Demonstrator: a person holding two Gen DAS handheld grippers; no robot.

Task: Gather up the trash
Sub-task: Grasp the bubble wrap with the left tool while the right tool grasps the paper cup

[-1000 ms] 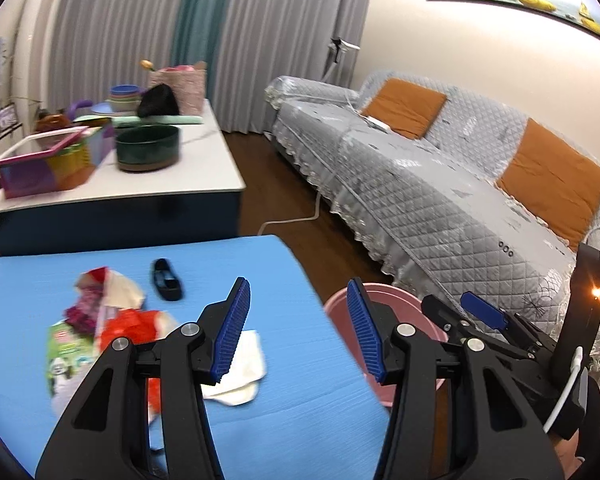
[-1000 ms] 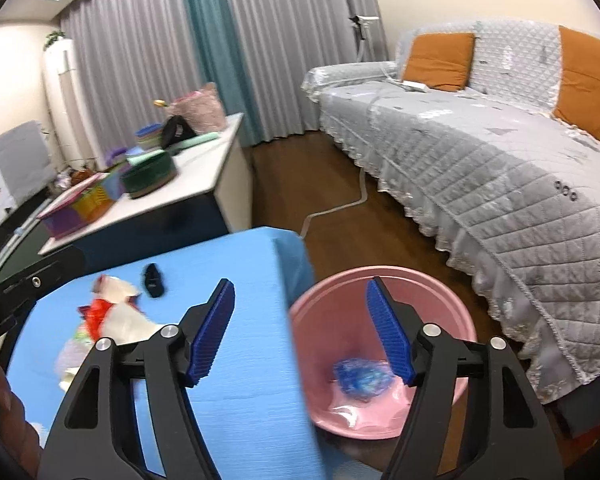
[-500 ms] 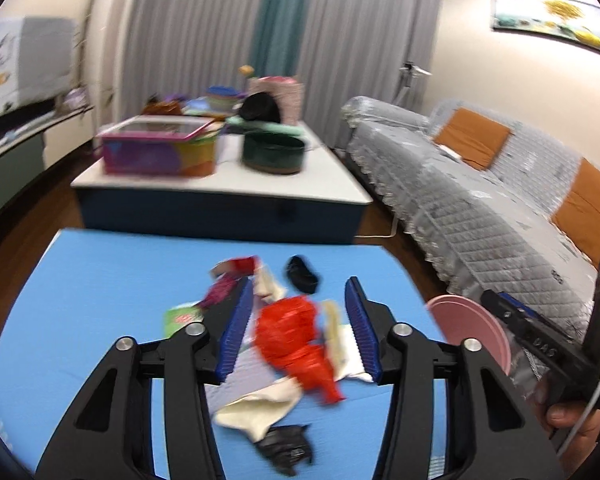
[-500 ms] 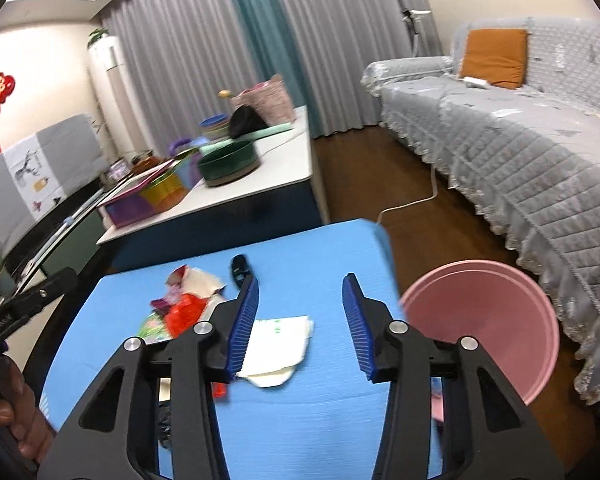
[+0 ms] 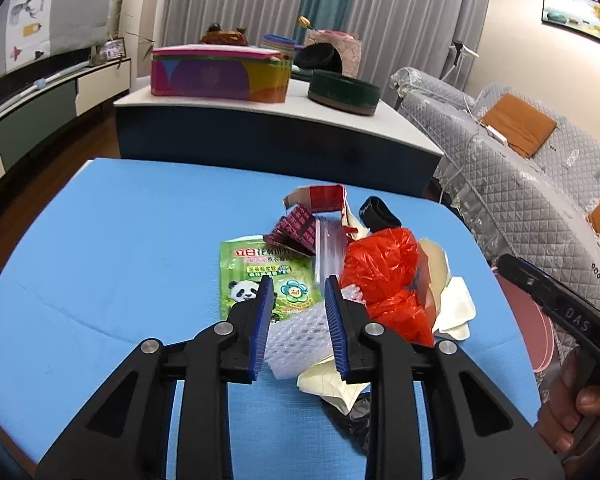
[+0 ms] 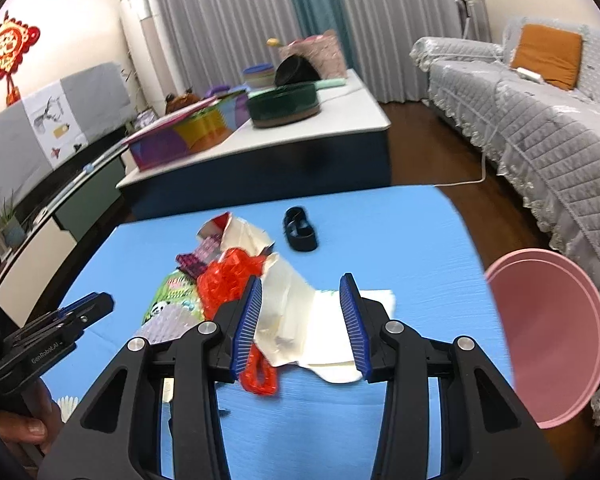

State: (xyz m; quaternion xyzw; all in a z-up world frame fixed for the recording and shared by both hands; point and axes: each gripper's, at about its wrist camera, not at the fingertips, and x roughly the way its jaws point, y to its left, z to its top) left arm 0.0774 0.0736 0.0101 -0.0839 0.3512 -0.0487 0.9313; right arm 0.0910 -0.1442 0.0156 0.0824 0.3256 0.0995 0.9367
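Over the blue worktop [image 5: 100, 240], left gripper [image 5: 296, 312] jaws, just closing, straddle bubble wrap [image 5: 300, 336] ungripped; right gripper [image 6: 300, 312] jaws, partly open, straddle cream paper [image 6: 296, 312].

Crumpled red plastic bag [image 5: 384, 276] mid-frame on blue table mat [image 5: 112, 248]; green panda packet [image 5: 260, 276] touching its left; round pink bin [image 6: 548, 332] at right edge.

Even, soft indoor light fills both views, with no hard shadows on the blue cloth-covered surface [image 5: 112, 248]. The fisheye lens bends the room and darkens the corners. The left wrist view is sharp. The right wrist view is smeared by motion, with the crumpled red plastic bag [image 6: 228, 280] and cream paper wrapper [image 6: 288, 300] blurred.
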